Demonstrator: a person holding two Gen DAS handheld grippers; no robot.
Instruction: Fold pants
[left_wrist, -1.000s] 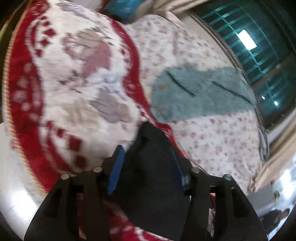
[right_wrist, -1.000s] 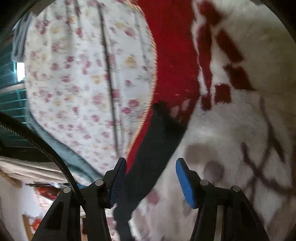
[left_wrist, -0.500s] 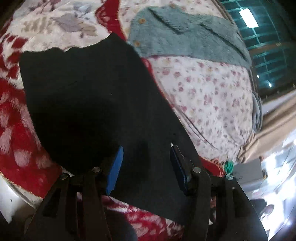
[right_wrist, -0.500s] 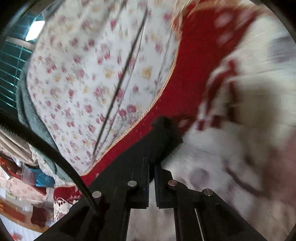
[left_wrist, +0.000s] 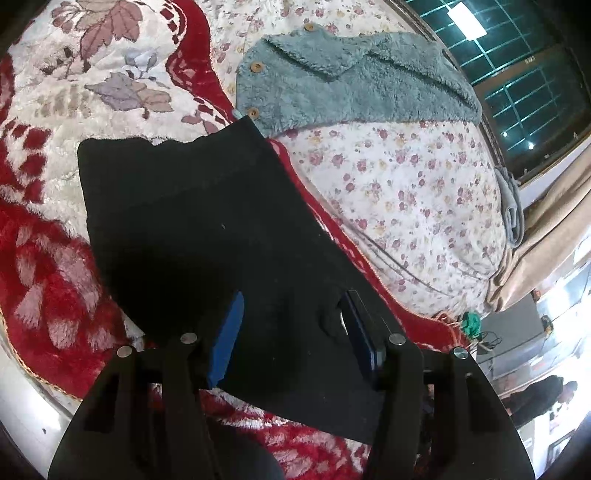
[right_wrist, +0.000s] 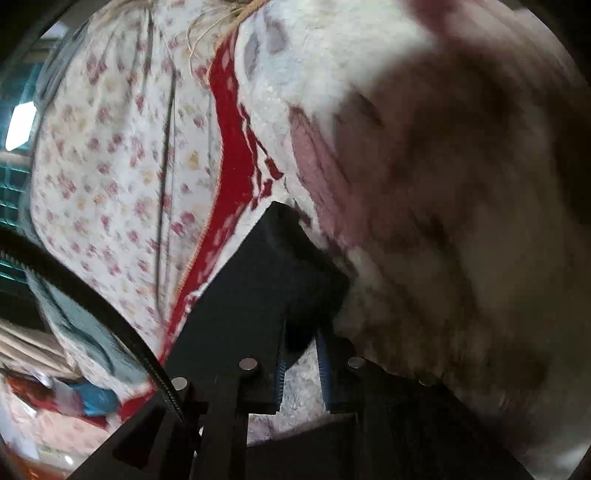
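Observation:
The black pants (left_wrist: 184, 221) lie folded and flat on a red and white plush blanket (left_wrist: 55, 258). In the left wrist view my left gripper (left_wrist: 291, 328) is low over their near edge. A thick bunch of the cloth fills the gap between its blue pads, and its jaws are starting to open. In the blurred right wrist view a corner of the pants (right_wrist: 258, 288) reaches into the tips of my right gripper (right_wrist: 301, 343). Its jaws are opening, with a narrow gap through which the blanket (right_wrist: 443, 221) shows.
A teal fleece jacket (left_wrist: 351, 81) lies on a floral sheet (left_wrist: 406, 192) beyond the pants. A window (left_wrist: 517, 74) and a beige curtain (left_wrist: 554, 221) are to the right. A person (left_wrist: 543, 398) stands far off. A black cable (right_wrist: 74, 288) crosses the right view.
The left gripper carried the bunched pants over and they now lie spread flat. The right gripper shut on the pants' edge, swept across the blanket, and its jaws have now parted a little.

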